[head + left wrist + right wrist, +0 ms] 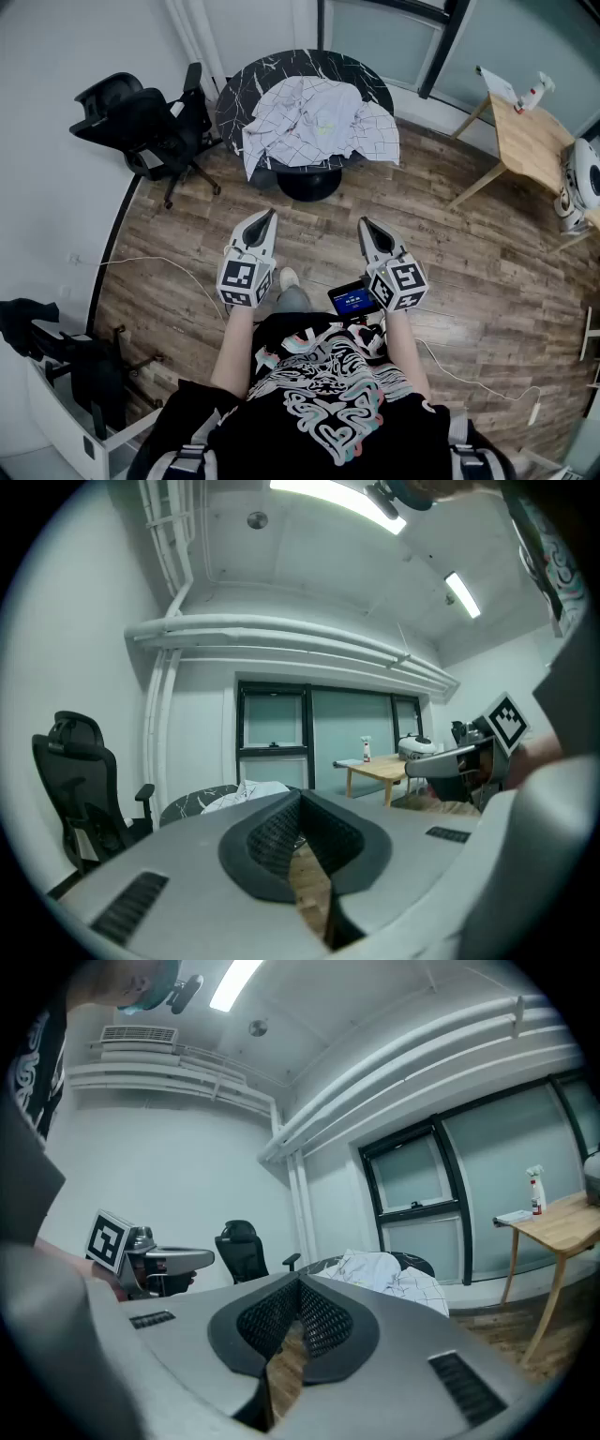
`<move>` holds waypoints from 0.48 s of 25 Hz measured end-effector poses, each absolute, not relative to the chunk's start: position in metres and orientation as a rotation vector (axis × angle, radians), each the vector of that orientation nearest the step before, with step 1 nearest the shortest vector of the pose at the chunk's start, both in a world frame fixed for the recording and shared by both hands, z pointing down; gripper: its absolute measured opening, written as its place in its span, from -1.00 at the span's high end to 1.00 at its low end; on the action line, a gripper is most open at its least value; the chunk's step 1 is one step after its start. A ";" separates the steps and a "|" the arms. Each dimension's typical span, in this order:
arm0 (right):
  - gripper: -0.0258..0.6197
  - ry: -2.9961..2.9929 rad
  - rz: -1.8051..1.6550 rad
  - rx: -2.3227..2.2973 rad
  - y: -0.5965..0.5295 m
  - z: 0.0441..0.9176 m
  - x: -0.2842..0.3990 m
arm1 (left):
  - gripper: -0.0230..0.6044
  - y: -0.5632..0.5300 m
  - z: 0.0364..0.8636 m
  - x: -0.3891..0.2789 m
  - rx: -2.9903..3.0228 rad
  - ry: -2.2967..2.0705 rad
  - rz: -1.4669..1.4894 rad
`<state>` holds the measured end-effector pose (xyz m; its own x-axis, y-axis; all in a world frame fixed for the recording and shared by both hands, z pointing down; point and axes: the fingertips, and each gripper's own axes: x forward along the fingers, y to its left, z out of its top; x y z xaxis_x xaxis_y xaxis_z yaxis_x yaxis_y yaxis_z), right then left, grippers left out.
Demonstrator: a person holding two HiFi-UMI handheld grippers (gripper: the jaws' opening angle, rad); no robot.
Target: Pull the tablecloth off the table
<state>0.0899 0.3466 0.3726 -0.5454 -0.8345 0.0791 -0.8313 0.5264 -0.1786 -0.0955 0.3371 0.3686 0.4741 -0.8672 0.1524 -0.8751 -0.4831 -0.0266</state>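
A crumpled white tablecloth with a thin grid pattern (pixel 317 122) lies heaped on a round black marble-look table (pixel 272 73), hanging over its near edge. In the right gripper view the tablecloth (pixel 389 1274) shows ahead on the table. My left gripper (pixel 270 215) and right gripper (pixel 364 225) are held side by side over the wooden floor, well short of the table, tips pointing toward it. Both are shut with nothing between the jaws. The left gripper view shows the table (pixel 192 805) and cloth low and far off.
A black office chair (pixel 145 120) stands left of the table by the wall. A wooden side table (pixel 530 141) with a spray bottle (pixel 534 94) is at the right. A white cable (pixel 150 262) trails across the floor at left.
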 end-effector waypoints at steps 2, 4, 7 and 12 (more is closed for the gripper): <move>0.95 2.729 -0.319 -1.487 0.351 0.374 0.087 | 0.86 0.342 0.373 -0.095 2.663 -1.571 0.308; 0.95 2.729 -0.331 -1.485 0.355 0.376 0.084 | 0.86 0.349 0.375 -0.094 2.674 -1.560 0.341; 0.95 2.730 -0.337 -1.472 0.358 0.376 0.079 | 0.86 0.356 0.375 -0.095 2.671 -1.548 0.321; 0.94 2.683 -0.352 -1.445 0.359 0.374 0.079 | 0.86 0.358 0.374 -0.099 2.653 -1.560 0.312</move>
